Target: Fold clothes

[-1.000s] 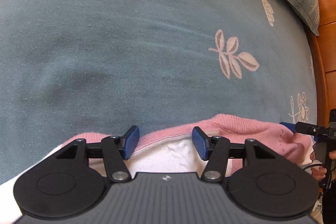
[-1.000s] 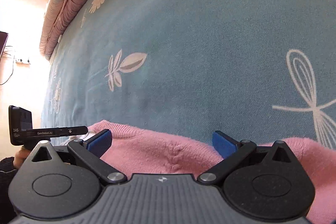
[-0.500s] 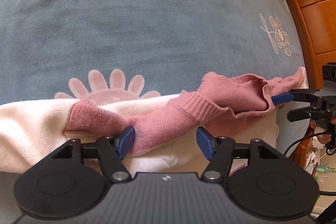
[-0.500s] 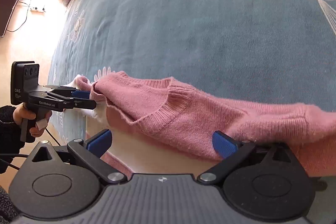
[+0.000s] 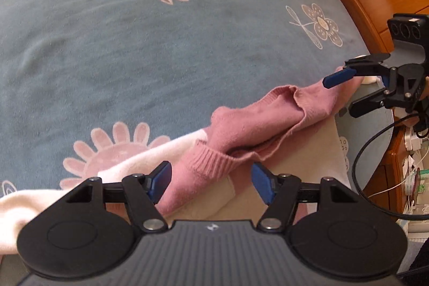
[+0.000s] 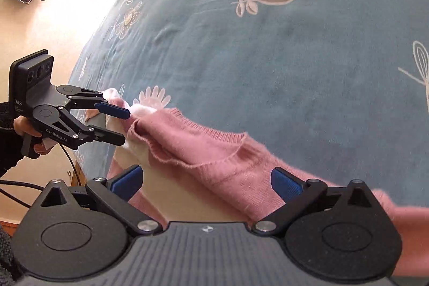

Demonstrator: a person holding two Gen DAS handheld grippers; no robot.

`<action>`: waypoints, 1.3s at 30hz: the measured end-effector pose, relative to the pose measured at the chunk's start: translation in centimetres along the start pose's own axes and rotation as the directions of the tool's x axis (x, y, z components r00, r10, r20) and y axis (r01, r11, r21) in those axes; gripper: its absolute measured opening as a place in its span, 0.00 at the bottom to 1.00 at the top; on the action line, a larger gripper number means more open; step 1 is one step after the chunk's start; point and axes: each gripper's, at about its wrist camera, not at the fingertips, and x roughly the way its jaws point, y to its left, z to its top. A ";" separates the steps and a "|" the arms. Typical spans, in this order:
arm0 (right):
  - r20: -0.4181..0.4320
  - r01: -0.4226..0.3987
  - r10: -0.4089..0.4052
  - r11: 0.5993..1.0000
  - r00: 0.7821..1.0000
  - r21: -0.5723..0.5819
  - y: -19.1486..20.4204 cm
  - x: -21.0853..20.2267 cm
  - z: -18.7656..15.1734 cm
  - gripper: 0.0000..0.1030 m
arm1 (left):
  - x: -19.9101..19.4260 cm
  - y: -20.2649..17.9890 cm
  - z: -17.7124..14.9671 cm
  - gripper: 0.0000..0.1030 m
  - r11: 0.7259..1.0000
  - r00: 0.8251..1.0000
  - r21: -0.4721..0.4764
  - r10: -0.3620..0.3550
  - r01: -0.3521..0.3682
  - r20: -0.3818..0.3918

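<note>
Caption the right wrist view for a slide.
Open left gripper and right gripper at a pink sweater on a blue floral bedspread.

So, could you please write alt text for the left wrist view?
A pink knit sweater with cream parts lies bunched on a blue floral bedspread, its middle between the open left gripper; the right gripper is at its far end.

My matte black tongs [image 5: 211, 181] carry blue ribbed pads [image 6: 287, 185], silver pivot screws, "GenRobot.AI" lettering, a black cable, and perhaps a dark knitted sleeve [image 6: 8, 149].
</note>
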 end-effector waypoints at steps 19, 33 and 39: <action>-0.064 -0.213 0.213 0.977 0.975 0.001 -0.4 6.4 5.6 1.00 | 1.1 0.6 -2.4 0.63 0.998 0.999 0.031 -0.047 0.047 -0.018; -0.300 -0.350 0.325 0.936 0.897 -0.033 6.4 14.3 7.3 1.00 | -1.7 2.3 -5.5 0.63 0.999 0.999 0.031 -0.014 0.013 0.037; -0.374 -0.434 0.413 0.900 0.831 0.029 8.0 13.3 5.7 1.00 | -2.2 2.8 -6.0 0.63 0.999 0.999 0.042 0.008 -0.009 0.035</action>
